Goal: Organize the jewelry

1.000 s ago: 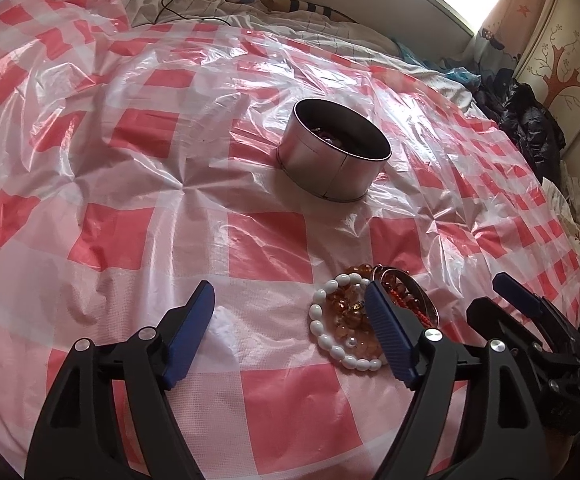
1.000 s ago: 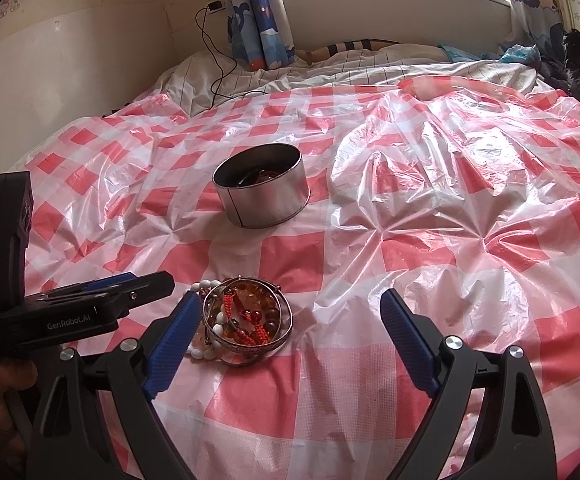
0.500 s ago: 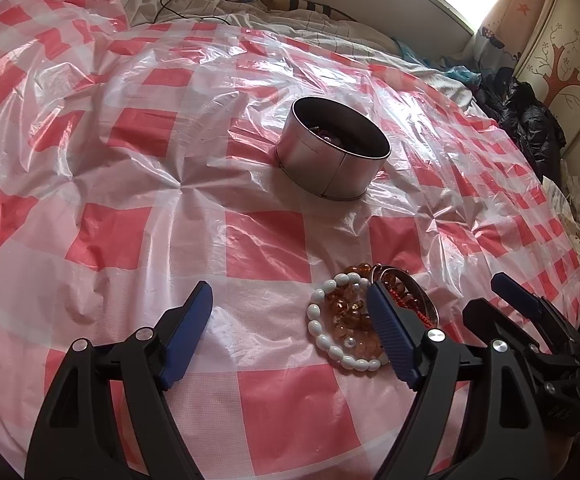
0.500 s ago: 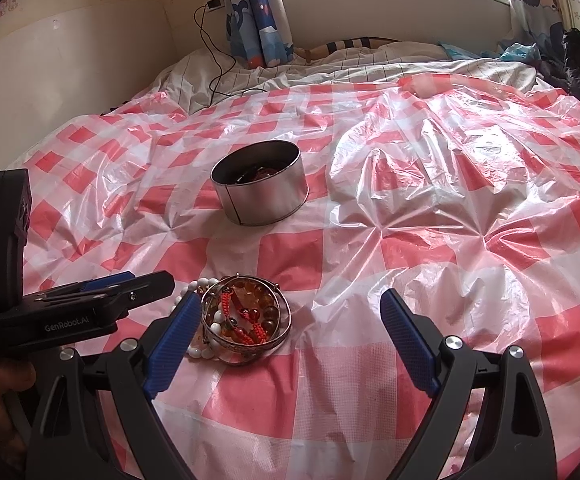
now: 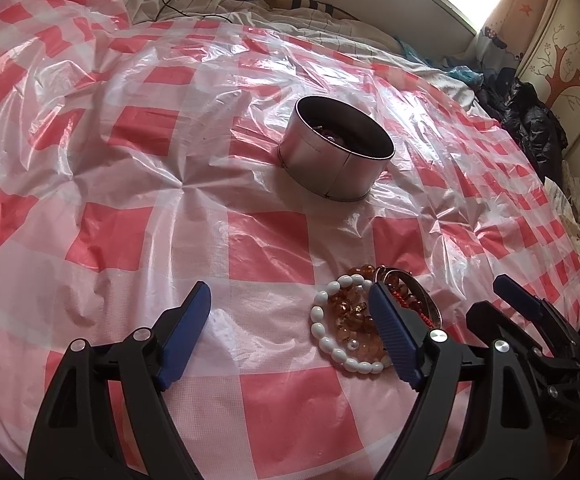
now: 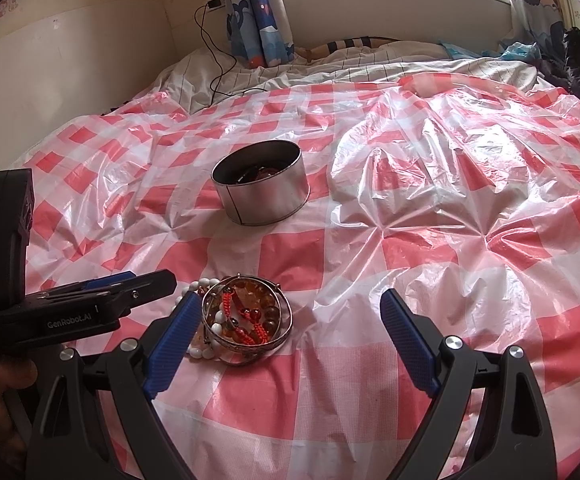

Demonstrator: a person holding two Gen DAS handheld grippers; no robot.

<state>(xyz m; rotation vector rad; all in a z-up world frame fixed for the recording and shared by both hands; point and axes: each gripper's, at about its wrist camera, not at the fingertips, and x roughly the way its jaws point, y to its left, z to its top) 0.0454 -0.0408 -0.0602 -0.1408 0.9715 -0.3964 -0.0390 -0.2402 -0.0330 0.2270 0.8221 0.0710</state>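
Observation:
A pile of jewelry lies on the red-and-white checked plastic sheet: a white bead bracelet (image 5: 329, 340), amber beads (image 5: 349, 320), a red cord bracelet (image 6: 246, 320) and a silver bangle (image 6: 250, 350). A round metal tin (image 5: 335, 160) stands farther back with some pieces inside; it also shows in the right wrist view (image 6: 264, 188). My left gripper (image 5: 290, 336) is open and empty, its right finger beside the pile. My right gripper (image 6: 290, 340) is open and empty, its left finger touching the pile's left side.
The plastic sheet (image 6: 429, 200) covers a bed and is wrinkled. A white duvet, a black cable (image 6: 214, 60) and a blue curtain lie at the back. Dark clothes (image 5: 529, 120) are heaped at the right edge.
Both grippers have drifted slightly; the pile and tin sit a little differently in view. Both stay open and nothing has been picked up.

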